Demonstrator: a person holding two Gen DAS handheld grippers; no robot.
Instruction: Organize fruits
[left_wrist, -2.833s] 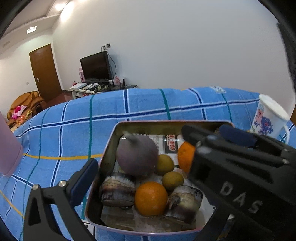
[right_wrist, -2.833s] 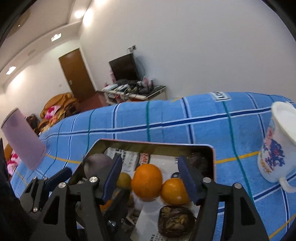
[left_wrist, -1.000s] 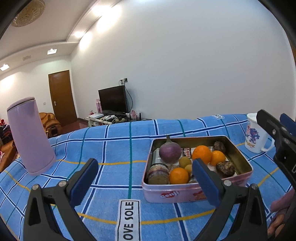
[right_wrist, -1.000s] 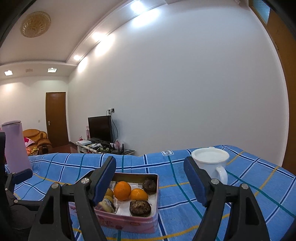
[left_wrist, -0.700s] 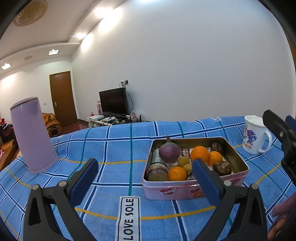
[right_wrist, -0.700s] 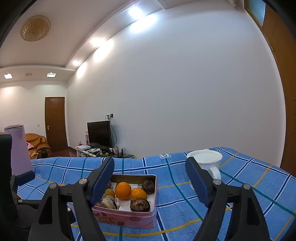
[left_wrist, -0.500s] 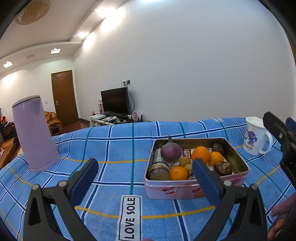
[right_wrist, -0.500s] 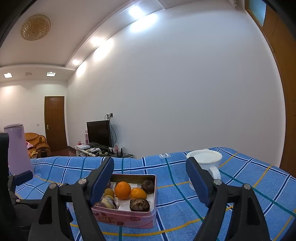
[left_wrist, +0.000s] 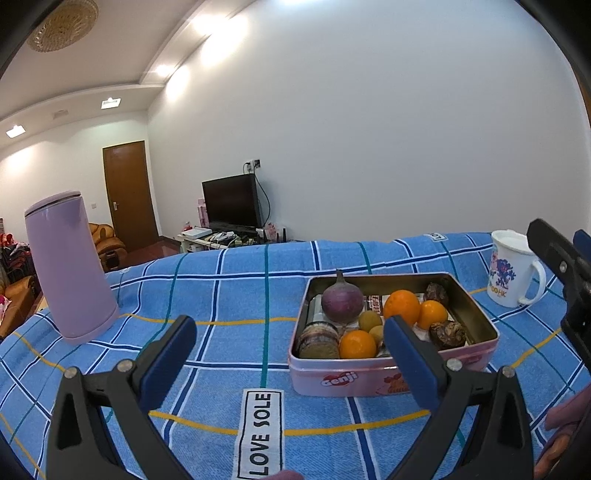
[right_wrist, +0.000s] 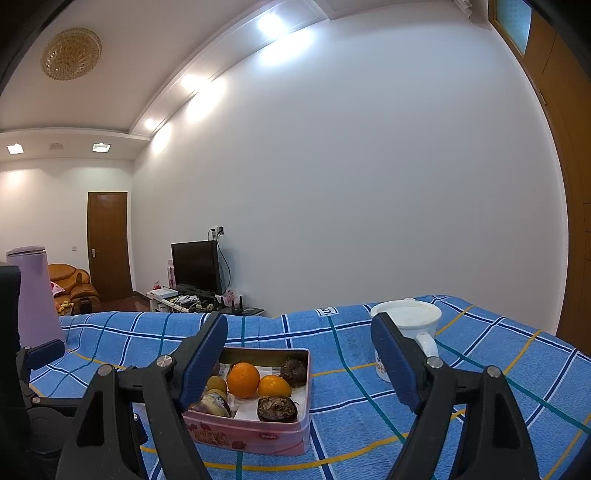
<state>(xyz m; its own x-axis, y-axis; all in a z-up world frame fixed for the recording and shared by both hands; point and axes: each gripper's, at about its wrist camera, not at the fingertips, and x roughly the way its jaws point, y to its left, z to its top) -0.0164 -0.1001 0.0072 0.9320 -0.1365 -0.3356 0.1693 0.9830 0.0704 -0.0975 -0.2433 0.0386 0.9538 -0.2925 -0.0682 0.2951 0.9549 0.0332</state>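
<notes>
Tin (left_wrist: 391, 376): pink, rectangular, lid off, standing on the blue checked cloth in front of me, to the right of the middle as my left camera sees it; the word "Genji" is on its near wall.
Fruit in the tin: three oranges (left_wrist: 402, 304), one at the near wall and two further back on the right; small yellow-green fruits (left_wrist: 368, 320) sit between them.
Purple bulb (left_wrist: 342, 303): round, stalk pointing up, in the far left part of the tin.
Dark lumps (left_wrist: 447, 333): brown and rough, two by the tin's right wall, one near and one far.
Round striped piece (left_wrist: 318, 339): in the near left corner of the tin, touching the near orange.
My left tongs (left_wrist: 286, 352): apart, holding nothing, hanging over the cloth on the near side of the tin; the right pad overlaps the tin's near wall in the picture.
My right tongs (right_wrist: 299, 360): apart, just opened a little wider, nothing between the pads, held near of the tin and to its right.
Mug (left_wrist: 511, 273): white with a blue and pink print, handle to the right, standing right of the tin and apart from it.
Purple flask (left_wrist: 68, 264): tall, lid on, upright, far left on the cloth, well apart from the tin.
Cloth (left_wrist: 229, 280): blue with white, dark blue, green and yellow lines; a label reading "LOVE SOLE" (left_wrist: 260, 432) lies near me.
Worktop: hidden under the cloth.
</notes>
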